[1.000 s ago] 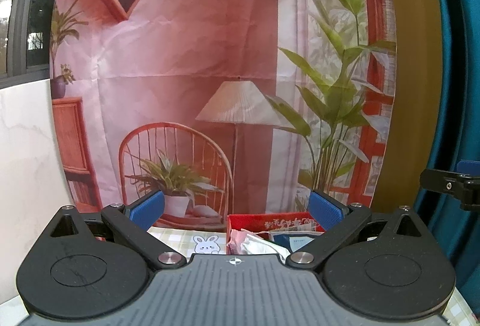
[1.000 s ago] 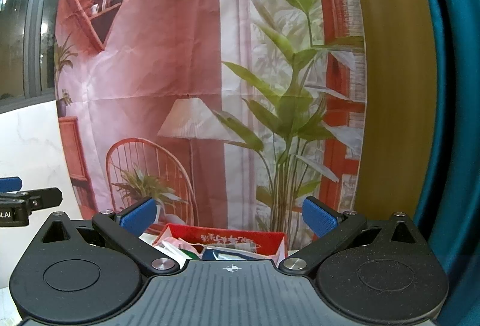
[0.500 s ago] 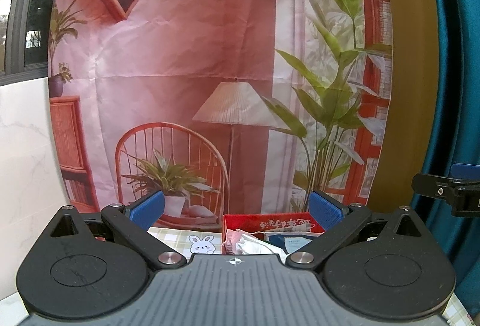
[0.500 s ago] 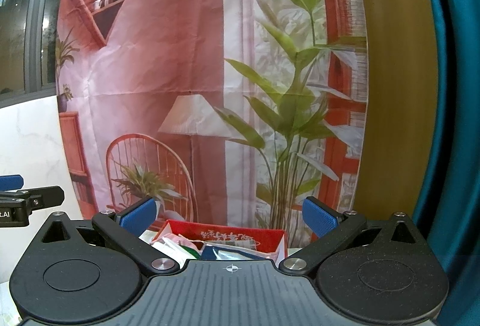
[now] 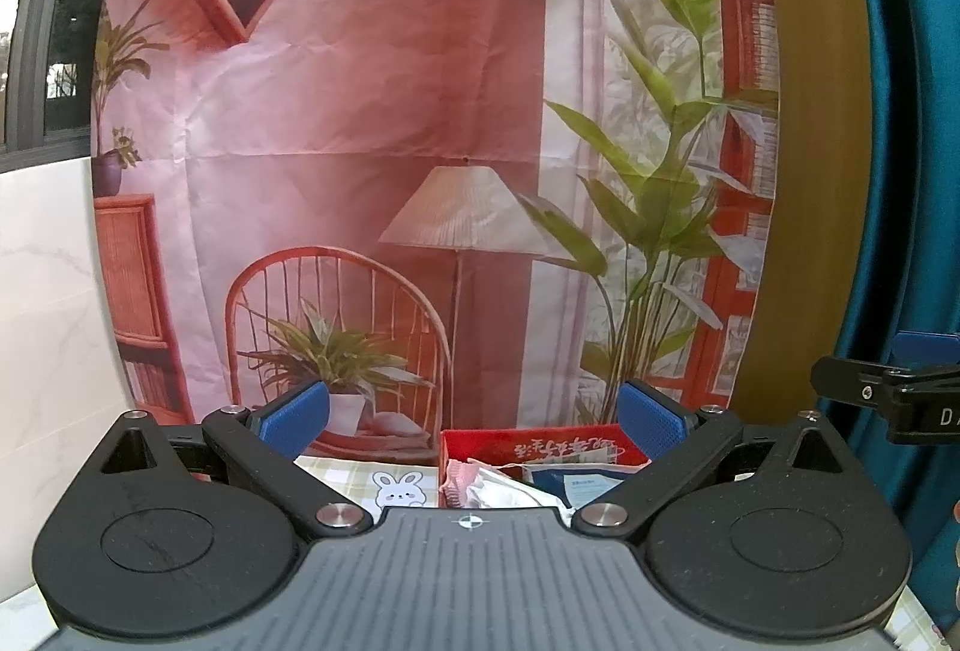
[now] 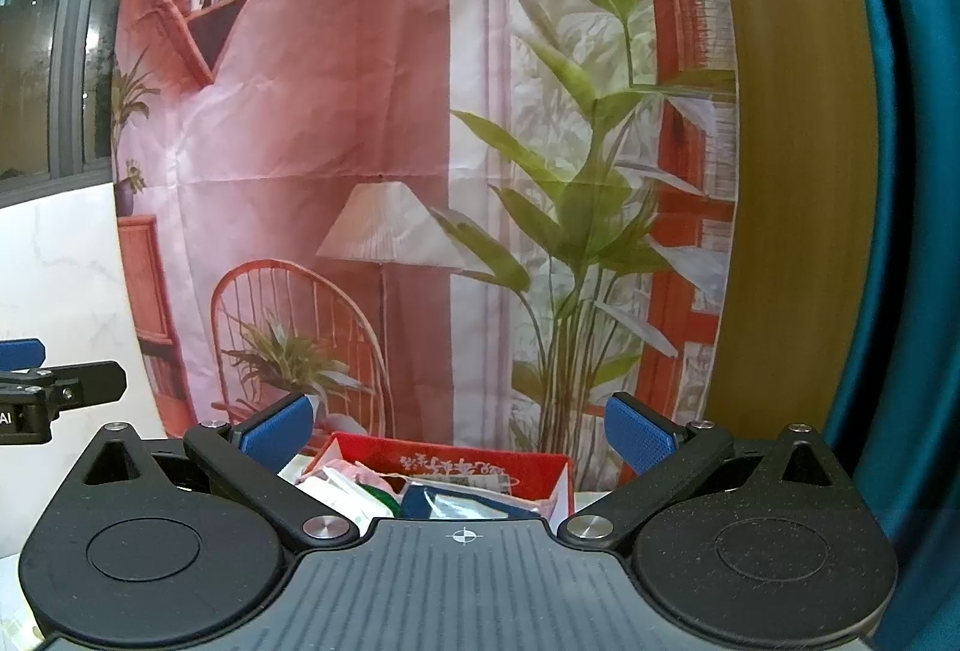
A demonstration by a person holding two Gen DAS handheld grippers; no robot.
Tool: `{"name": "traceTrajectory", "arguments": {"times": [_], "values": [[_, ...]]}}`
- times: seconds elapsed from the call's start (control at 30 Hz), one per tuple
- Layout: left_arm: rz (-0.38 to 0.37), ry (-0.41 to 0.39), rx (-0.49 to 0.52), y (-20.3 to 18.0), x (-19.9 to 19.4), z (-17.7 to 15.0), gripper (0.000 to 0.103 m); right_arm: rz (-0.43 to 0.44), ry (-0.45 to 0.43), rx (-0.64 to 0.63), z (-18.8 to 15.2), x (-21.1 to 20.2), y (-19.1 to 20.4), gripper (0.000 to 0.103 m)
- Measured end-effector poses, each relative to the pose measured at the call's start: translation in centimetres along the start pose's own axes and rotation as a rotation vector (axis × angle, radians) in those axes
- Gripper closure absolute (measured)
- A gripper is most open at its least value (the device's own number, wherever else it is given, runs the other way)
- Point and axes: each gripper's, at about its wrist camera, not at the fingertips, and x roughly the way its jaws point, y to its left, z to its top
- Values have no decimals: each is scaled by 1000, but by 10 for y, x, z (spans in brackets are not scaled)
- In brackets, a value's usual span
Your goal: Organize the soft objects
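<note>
Each view looks forward and level from just behind its own fingers. Both face the printed backdrop (image 5: 384, 123) and sit close to the red box (image 5: 528, 444), low over the surface (image 5: 348, 474). The left view catches the right hand-held gripper (image 5: 888, 399) at its right edge; the right view catches the left hand-held gripper (image 6: 54, 387) at its left.

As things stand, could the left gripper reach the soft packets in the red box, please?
Probably yes: the left gripper is open, the red box lies straight ahead with its top open, and nothing sits between them.
</note>
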Motion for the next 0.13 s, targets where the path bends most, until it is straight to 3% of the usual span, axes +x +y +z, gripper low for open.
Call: {"name": "traceTrajectory", "arguments": {"times": [0.13], "values": [[-1, 2, 1, 0, 1, -1, 0, -2, 5, 1, 0, 2, -1, 0]]}}
